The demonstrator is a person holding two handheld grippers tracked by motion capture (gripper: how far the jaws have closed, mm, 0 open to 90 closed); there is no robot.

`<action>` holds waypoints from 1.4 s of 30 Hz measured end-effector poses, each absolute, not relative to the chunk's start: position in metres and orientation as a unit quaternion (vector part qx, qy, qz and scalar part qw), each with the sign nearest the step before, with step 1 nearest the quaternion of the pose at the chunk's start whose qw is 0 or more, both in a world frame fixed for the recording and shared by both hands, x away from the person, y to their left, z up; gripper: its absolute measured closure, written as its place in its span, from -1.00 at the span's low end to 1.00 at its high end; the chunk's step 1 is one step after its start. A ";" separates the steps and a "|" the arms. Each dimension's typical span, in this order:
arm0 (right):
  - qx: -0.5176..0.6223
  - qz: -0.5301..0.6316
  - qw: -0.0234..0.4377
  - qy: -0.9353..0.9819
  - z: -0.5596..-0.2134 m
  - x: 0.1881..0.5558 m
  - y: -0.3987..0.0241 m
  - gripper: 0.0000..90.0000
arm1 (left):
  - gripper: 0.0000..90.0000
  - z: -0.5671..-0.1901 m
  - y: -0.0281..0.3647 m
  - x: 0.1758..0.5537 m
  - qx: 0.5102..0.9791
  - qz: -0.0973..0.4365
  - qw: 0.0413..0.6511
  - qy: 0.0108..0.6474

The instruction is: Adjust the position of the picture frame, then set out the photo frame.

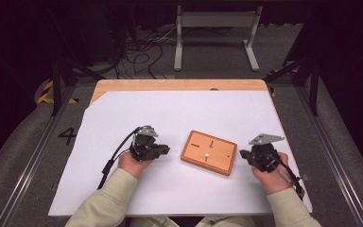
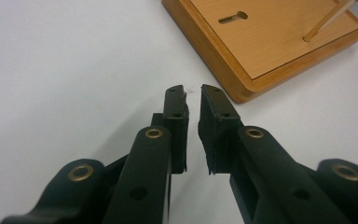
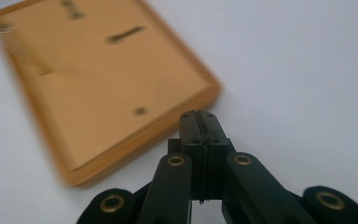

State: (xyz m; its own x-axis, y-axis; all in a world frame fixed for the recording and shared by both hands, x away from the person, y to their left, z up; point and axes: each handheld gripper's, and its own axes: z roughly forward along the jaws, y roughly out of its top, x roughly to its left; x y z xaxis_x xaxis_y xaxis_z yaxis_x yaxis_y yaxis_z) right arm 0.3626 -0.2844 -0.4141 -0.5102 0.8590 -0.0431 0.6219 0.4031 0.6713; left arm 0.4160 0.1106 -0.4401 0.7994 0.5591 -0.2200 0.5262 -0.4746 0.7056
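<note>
Your two grippers sit low on the white table cover (image 1: 123, 113), one either side of the wooden board (image 1: 209, 152). Your left gripper (image 2: 193, 91) has its jaws parted by a narrow gap, nothing between them, just beside the board's corner. Your right gripper (image 3: 198, 116) is fully closed and empty, near the board's edge.

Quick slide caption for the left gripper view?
Left hand-held gripper, slightly open and empty, faces the wooden board and its upright pin.

orange-brown wooden board (image 1: 209, 152), white sheet (image 1: 137, 111), black grippers.
</note>
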 end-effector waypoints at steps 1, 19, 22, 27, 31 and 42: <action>0.473 0.295 0.194 0.807 -0.419 0.372 -0.288 1.00 | 0.78 -0.440 0.111 0.416 0.858 0.021 0.404 0.316; 0.461 0.284 0.154 0.827 -0.439 0.432 -0.221 1.00 | 0.76 -0.442 0.132 0.412 0.850 0.024 0.405 0.336; 0.451 0.292 0.149 0.830 -0.440 0.434 -0.205 1.00 | 0.76 -0.441 0.135 0.412 0.847 0.026 0.411 0.337; 0.439 0.303 0.164 0.830 -0.435 0.431 -0.205 1.00 | 0.71 -0.439 0.142 0.410 0.844 0.032 0.417 0.335; 0.401 0.345 0.163 0.833 -0.420 0.419 -0.219 0.92 | 0.68 -0.435 0.142 0.406 0.841 0.042 0.431 0.325; 0.260 0.405 0.116 0.869 -0.401 0.379 -0.210 0.47 | 0.29 -0.428 0.143 0.403 0.834 0.048 0.449 0.317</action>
